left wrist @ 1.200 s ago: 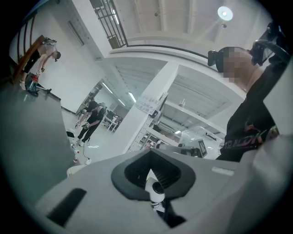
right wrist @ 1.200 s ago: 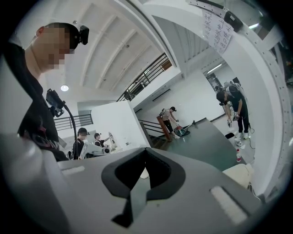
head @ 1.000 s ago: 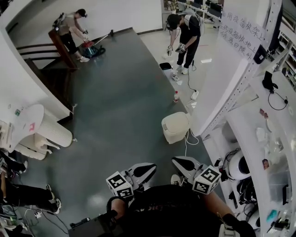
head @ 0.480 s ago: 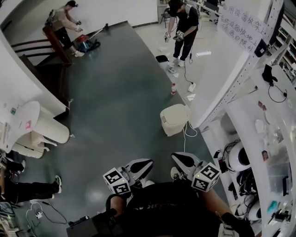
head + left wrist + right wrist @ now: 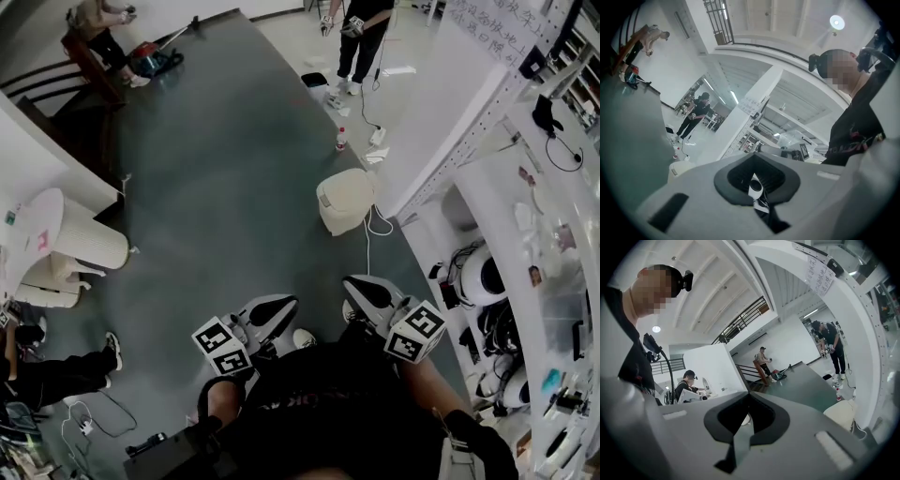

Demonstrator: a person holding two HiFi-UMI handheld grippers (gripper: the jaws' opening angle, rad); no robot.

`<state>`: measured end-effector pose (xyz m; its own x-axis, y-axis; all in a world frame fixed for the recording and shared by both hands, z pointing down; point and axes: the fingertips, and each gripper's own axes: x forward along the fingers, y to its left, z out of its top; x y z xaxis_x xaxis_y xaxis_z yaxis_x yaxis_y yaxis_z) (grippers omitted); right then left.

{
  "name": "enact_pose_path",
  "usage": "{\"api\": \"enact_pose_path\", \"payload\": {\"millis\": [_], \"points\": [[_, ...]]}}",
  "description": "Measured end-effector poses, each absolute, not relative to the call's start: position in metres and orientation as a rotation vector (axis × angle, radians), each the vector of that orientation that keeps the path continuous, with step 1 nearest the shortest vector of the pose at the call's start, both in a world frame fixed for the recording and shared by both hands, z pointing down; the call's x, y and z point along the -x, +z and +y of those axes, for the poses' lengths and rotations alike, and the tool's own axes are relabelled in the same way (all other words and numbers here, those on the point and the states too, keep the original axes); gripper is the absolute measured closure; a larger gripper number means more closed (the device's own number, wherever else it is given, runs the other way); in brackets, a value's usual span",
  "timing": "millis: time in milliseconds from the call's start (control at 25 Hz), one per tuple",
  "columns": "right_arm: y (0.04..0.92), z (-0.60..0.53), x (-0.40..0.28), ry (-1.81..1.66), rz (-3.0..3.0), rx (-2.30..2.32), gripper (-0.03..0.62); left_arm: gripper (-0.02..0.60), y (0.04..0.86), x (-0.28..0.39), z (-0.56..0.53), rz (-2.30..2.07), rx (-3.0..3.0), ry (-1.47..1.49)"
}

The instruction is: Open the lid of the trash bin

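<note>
The cream, boxy plastic trash bin [image 5: 345, 200], lid down, stands on the dark grey floor [image 5: 225, 178] well ahead of both my grippers, nearer my right gripper [image 5: 353, 283] than my left gripper [image 5: 284, 304], each pressed together and empty.

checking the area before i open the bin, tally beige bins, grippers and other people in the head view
beige trash bin: 1
grippers: 2, left gripper, right gripper
other people: 3, person by the stairs, person far ahead, seated person
total: 6
</note>
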<state>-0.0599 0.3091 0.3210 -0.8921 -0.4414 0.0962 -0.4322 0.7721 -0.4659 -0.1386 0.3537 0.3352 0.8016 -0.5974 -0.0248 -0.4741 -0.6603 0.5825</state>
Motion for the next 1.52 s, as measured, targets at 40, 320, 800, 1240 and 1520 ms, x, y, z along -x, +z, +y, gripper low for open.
{"api": "enact_pose_path", "payload": {"millis": [40,320,800,1240,1520], "points": [[0.323,0.308,0.062,-0.768,2.939,0.724,0.585,0.580,0.337,0.142,0.355,-0.804,-2.417,-0.281],[0.332,0.303,0.059,-0.803,2.961,0.708,0.585,0.580,0.350,0.147,0.354,-0.865,-2.373,-0.275],[0.333,0.219,0.034,-0.806,2.969,0.636,0.586,0.580,0.361,0.120,0.283,-0.942,-2.307,-0.264],[0.356,0.097,-0.048,-0.890,2.923,0.706,0.585,0.580,0.386,0.060,0.148,-0.926,-2.305,-0.166],[0.361,0.043,-0.067,-0.933,2.906,0.663,0.586,0.580,0.416,0.067,0.079,-1.074,-2.226,-0.100]]}}
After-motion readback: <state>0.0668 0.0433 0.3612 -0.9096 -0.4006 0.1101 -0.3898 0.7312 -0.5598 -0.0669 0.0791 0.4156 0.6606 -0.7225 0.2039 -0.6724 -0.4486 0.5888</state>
